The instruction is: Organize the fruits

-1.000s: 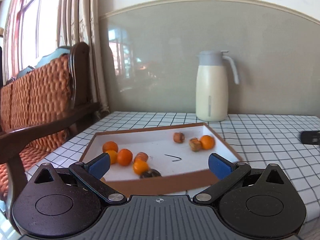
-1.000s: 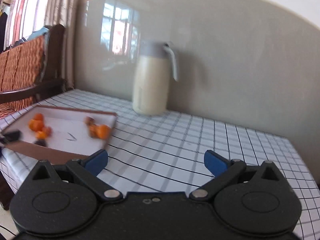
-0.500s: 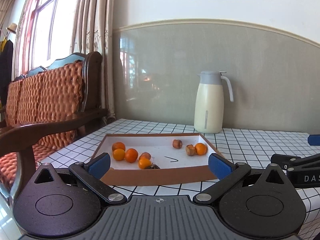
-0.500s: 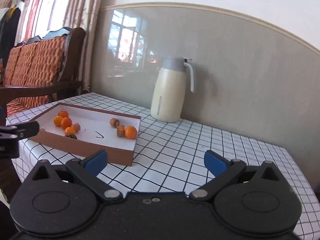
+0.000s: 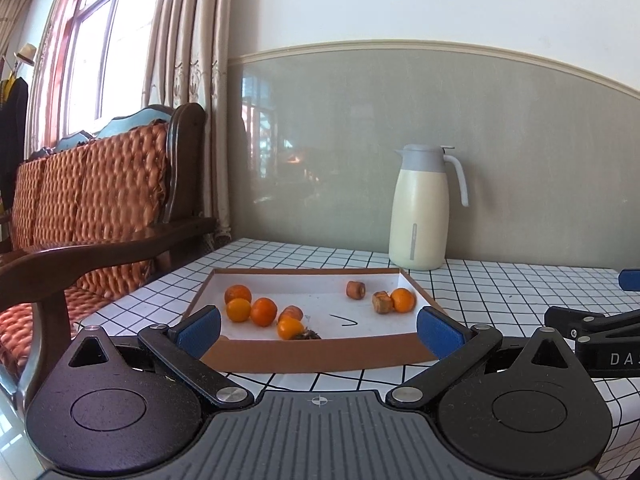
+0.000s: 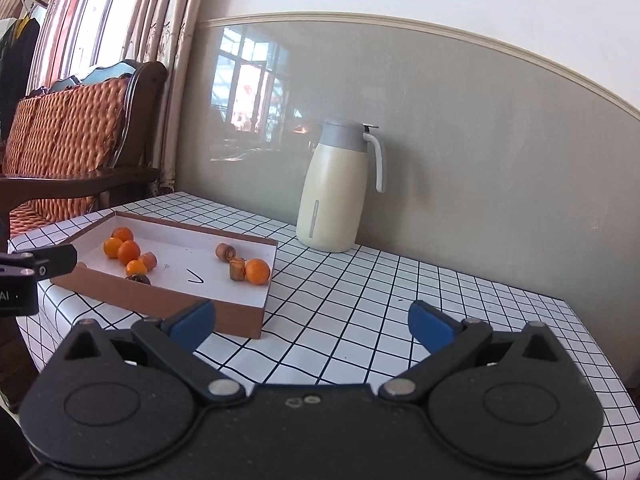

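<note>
Fruits (image 5: 264, 311): small round orange pieces plus brownish cut chunks and one dark piece | location: centre of left-wrist frame, inside shallow brown-walled tray (image 5: 320, 356) with white floor, on checked table (image 6: 360, 300) | left gripper (image 5: 319, 328): released, empty, before tray | right gripper (image 6: 311, 322): released, empty | cream jug (image 6: 334, 196) beyond tray.
</note>
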`<state>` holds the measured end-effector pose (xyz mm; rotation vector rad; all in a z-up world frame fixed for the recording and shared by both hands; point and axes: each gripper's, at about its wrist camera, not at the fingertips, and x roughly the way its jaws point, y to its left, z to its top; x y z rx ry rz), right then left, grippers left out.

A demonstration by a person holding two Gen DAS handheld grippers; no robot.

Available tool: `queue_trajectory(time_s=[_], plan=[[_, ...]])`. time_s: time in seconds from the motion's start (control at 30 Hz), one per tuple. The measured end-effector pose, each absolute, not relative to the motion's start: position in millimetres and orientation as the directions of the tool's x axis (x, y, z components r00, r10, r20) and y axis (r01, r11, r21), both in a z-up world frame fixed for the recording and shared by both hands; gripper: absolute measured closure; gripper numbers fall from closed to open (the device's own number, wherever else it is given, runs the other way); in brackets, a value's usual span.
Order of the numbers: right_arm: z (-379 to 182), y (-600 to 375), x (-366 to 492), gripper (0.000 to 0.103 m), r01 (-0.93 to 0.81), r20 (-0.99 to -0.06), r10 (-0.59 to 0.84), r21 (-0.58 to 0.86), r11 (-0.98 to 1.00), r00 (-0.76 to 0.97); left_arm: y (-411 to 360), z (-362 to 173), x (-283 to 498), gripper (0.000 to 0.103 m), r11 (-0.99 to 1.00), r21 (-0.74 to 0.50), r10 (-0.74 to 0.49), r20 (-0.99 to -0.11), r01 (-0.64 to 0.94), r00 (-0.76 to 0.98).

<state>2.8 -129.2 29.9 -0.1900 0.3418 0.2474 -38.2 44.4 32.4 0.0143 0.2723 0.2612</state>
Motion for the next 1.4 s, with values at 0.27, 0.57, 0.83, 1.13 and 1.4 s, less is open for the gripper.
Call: queue_trajectory(time_s=[0.27, 0.57, 0.83, 1.13, 1.4], plan=[[29.8, -130.6, 3.6, 0.006, -0.268, -0.359, 0.206, -0.134, 0.954, 0.91, 43.7, 32.1, -37.7, 0.0, 0.967, 0.055, 0.255, -0.263, -0.25, 0.93], [29.5, -130.6, 3.6, 0.006, -0.27, -0.36, 0.206, -0.135, 0.953, 0.91, 43.7, 31.8, -38.2, 0.0, 0.967, 0.055, 0.254, -0.261, -0.248, 0.931], [29.5, -130.4, 3.4, 0.006, -0.269, -0.36, 0.205, -0.136, 0.954, 0.91, 43.4, 31.7, -38.5, 0.0, 0.968, 0.058, 0.251, -0.261, -0.245, 0.932], [29.5, -130.5, 3.3, 0.006, -0.269, -0.359, 0.205, -0.137, 0.953, 0.91, 41.3, 31.8, -38.3, 0.0, 0.968, 0.063, 0.253, -0.259, -0.245, 0.932], [29.5, -130.4, 3.4, 0.006, -0.269, -0.36, 0.205, -0.137, 0.953, 0.91, 41.7, 31.7, -38.2, 0.0, 0.967, 0.062, 0.253, -0.257, -0.246, 0.933]])
